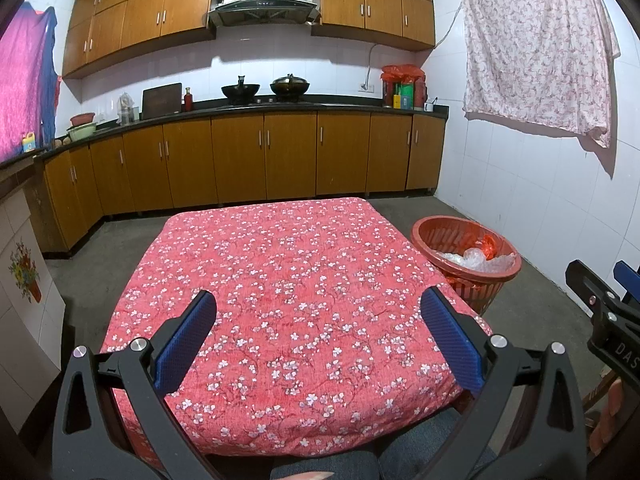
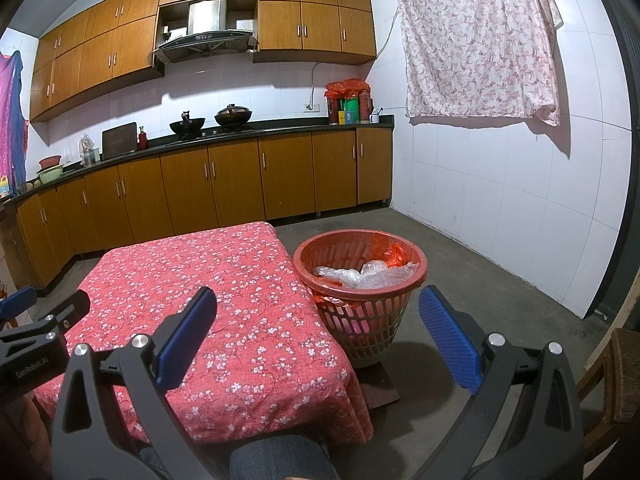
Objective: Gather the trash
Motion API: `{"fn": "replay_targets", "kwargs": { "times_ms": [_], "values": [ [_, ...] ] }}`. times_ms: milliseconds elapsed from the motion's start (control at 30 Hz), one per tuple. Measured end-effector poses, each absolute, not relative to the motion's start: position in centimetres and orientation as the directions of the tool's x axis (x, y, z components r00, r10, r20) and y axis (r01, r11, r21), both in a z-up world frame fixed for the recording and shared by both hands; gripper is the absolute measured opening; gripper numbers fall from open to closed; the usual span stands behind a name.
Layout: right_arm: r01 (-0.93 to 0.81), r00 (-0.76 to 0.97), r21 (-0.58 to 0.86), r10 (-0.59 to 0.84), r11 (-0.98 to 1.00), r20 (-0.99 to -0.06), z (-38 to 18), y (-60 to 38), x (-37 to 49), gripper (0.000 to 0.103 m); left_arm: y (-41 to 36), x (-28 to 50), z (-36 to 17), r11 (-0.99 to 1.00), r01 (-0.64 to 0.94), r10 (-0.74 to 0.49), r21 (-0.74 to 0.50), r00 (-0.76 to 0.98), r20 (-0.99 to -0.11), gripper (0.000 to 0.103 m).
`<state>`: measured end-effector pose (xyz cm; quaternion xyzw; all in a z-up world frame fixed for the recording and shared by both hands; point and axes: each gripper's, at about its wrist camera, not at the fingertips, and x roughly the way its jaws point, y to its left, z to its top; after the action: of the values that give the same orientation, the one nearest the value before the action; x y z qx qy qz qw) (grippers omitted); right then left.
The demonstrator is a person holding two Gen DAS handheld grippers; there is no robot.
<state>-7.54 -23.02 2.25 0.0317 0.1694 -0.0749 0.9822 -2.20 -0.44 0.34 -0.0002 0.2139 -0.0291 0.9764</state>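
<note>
A red plastic basket stands on the floor at the table's right side; it also shows in the left wrist view. Clear crumpled plastic and a red bag lie inside it. The table wears a red flowered cloth with nothing on it. My left gripper is open and empty above the table's near half. My right gripper is open and empty, over the table's right edge, just in front of the basket. The right gripper's side shows at the left view's right edge.
Wooden kitchen cabinets and a counter with two woks run along the far wall. A flowered cloth hangs on the white tiled right wall. A wooden chair stands at the right. My knees show below the table.
</note>
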Motion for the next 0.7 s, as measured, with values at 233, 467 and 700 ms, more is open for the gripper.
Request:
{"fn": "replay_targets", "kwargs": {
  "times_ms": [233,467,700],
  "values": [
    [0.158,0.931,0.037,-0.136,0.987,-0.337,2.32,-23.08,-7.51,0.099,-0.43,-2.28,0.33,0.998,0.057,-0.057,-0.013,0.906,-0.418,0.101],
    [0.158,0.931,0.038,-0.136,0.987,-0.339,2.31,-23.05,-7.53,0.099,-0.45,-2.28,0.37,0.998,0.057,-0.057,-0.014,0.906,-0.419,0.101],
    [0.158,0.931,0.038,-0.136,0.987,-0.339,2.35,-23.08,-7.53,0.099,-0.4,-2.41,0.06,0.998,0.053,-0.055,-0.016,0.905,-0.421,0.101]
  ]
}}
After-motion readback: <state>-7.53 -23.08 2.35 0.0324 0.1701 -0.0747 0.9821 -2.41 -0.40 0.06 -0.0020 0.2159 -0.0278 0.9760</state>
